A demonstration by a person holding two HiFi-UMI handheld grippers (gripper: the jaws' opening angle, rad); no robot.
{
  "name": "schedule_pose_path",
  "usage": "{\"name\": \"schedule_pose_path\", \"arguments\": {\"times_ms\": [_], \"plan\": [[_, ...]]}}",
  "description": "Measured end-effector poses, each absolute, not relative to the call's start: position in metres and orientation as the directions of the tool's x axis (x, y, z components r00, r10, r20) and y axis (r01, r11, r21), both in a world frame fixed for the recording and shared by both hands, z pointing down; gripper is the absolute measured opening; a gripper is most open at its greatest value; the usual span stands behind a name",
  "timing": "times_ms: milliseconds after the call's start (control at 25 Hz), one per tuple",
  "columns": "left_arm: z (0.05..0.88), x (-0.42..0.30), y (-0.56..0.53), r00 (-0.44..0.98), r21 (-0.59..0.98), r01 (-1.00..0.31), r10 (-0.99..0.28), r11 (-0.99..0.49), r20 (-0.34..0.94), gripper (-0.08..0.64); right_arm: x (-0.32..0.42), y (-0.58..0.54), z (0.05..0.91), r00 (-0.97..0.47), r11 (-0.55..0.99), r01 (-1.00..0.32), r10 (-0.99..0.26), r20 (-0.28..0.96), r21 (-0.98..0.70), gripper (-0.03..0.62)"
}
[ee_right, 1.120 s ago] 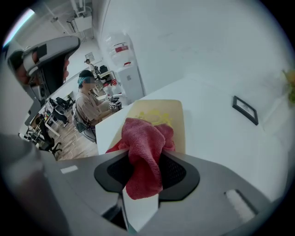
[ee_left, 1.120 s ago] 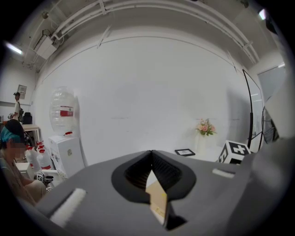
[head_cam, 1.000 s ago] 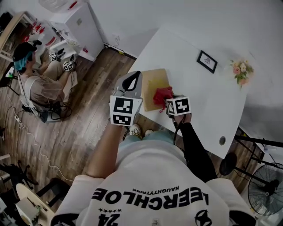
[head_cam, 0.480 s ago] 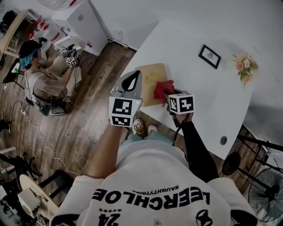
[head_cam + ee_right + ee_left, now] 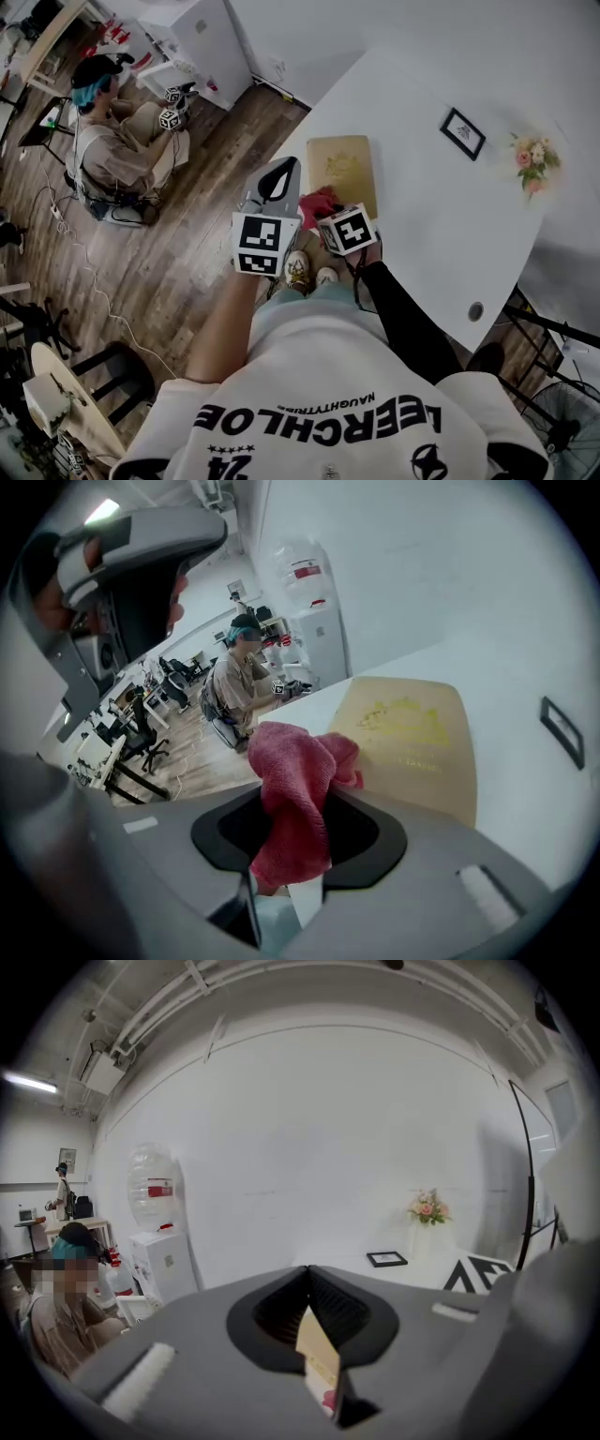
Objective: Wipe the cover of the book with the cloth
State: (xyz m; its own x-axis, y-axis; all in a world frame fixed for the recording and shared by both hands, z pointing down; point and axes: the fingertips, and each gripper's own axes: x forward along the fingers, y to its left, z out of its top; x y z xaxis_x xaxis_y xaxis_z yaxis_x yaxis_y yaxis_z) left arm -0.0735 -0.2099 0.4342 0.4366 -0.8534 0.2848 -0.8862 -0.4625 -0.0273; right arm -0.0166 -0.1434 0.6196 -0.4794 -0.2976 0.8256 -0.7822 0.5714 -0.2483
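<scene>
A tan book [image 5: 343, 168] with a gold print lies flat near the white table's [image 5: 427, 234] near-left edge; the right gripper view shows the book [image 5: 417, 738] just beyond the jaws. My right gripper [image 5: 323, 208] is shut on a red cloth [image 5: 316, 202], which bunches up from the jaws [image 5: 298, 785] at the book's near-left corner. My left gripper [image 5: 280, 172] hovers left of the book over the table's edge, shut with nothing in it. A strip of the book [image 5: 317, 1354] shows through the gap behind its meeting tips [image 5: 306, 1273].
A small black picture frame [image 5: 463, 133] and a flower posy [image 5: 532, 159] stand farther back on the table. A round hole [image 5: 475, 310] sits near its right edge. A seated person [image 5: 117, 141] and a white cabinet [image 5: 202, 37] are on the wooden floor at left.
My right gripper has dragged the cloth from the book's near-right part over to its near-left corner. The left gripper has held its place beside the book.
</scene>
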Motion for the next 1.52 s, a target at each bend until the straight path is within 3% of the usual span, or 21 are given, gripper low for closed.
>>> {"name": "schedule_pose_path", "arguments": {"times_ms": [720,1120,1520], "plan": [[0.443,-0.059,-0.209,0.477,-0.004,-0.865,-0.825,-0.501,0.303,0.055,0.117,-0.157,0.622,-0.307,0.313,-0.933,-0.431,0.848,-0.179,0.150],[0.449,-0.076,-0.212,0.451,0.002,-0.881,-0.836,-0.474,0.312,0.055,0.090,-0.194,0.591,-0.380,0.330,-0.915,-0.504,0.776,-0.233,0.150],[0.456,-0.111,-0.218,0.382,-0.005,-0.914,-0.865,-0.406,0.326,0.055,-0.009,-0.233,0.611,-0.474,0.468,-0.838,-0.372,0.798,-0.279,0.150]]}}
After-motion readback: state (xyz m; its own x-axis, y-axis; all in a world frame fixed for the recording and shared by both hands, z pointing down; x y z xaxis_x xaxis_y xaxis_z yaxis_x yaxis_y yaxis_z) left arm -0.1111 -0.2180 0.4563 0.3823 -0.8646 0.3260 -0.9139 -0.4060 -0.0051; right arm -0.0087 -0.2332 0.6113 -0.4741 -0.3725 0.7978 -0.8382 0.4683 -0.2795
